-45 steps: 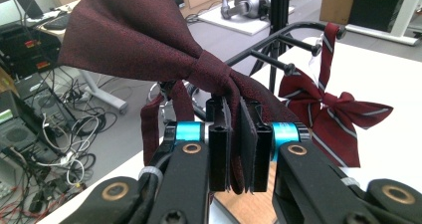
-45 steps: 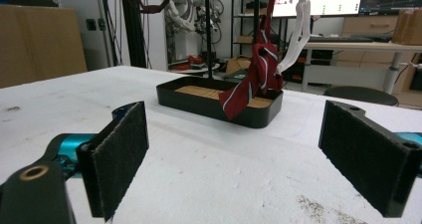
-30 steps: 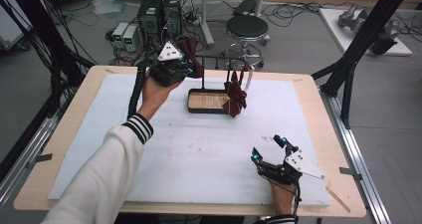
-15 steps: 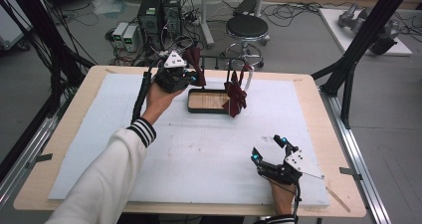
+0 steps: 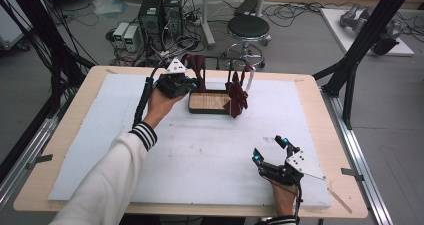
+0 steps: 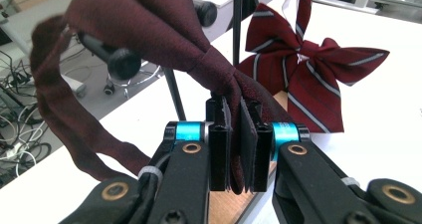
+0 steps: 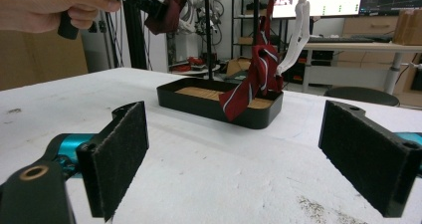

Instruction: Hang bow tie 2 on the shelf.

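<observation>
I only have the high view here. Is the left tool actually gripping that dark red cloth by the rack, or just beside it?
Observer: Gripping. In the left gripper view the left tool has its pads shut on a fold of the plain tie.
Operator: And the cloth hanging at the tray?
Observer: A striped bow tie, maroon with pale stripes; its lower end hangs over the tray.
Operator: The right tool?
Observer: The right tool is open, nothing between the pads, low over the white mat.

Left tongs (image 5: 192, 82) grip a maroon tie (image 5: 198, 70) beside the tray (image 5: 207, 103).
</observation>
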The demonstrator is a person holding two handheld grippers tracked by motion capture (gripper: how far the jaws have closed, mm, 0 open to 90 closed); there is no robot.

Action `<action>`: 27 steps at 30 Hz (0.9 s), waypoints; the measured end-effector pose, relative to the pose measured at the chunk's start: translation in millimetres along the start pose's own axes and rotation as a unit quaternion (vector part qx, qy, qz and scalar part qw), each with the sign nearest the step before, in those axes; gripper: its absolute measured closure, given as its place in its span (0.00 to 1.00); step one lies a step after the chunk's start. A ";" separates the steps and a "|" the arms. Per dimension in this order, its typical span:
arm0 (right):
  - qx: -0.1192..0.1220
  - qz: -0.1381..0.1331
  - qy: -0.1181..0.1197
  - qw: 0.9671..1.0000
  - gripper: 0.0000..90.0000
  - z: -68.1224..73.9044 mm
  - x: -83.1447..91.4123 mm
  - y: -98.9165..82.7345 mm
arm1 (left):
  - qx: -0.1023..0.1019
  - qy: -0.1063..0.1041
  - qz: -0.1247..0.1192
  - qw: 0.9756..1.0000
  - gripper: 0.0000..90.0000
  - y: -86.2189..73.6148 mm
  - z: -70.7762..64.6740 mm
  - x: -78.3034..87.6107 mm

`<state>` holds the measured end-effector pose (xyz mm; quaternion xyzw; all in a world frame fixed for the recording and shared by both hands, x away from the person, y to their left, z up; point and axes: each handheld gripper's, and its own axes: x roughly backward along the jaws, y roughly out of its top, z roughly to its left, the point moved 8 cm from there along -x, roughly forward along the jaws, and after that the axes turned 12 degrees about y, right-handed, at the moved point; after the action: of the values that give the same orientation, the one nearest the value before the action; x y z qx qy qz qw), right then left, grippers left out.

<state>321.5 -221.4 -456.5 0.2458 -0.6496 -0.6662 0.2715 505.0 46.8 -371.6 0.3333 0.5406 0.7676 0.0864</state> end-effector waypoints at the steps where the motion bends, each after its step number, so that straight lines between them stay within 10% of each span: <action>1: -0.001 -0.001 -0.001 1.000 0.13 0.0 -0.1 0.1 | 0.000 -0.001 0.002 1.000 0.92 -1.7 0.0 -0.4; 27: 0.002 0.000 0.003 1.000 0.13 0.0 -0.1 -0.1 | 0.013 -0.002 0.051 0.999 0.91 -40.5 10.8 -6.9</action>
<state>321.5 -221.3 -456.6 0.2483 -0.6500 -0.6645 0.2726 507.6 67.9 -408.3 0.3629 0.5330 0.7630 0.0442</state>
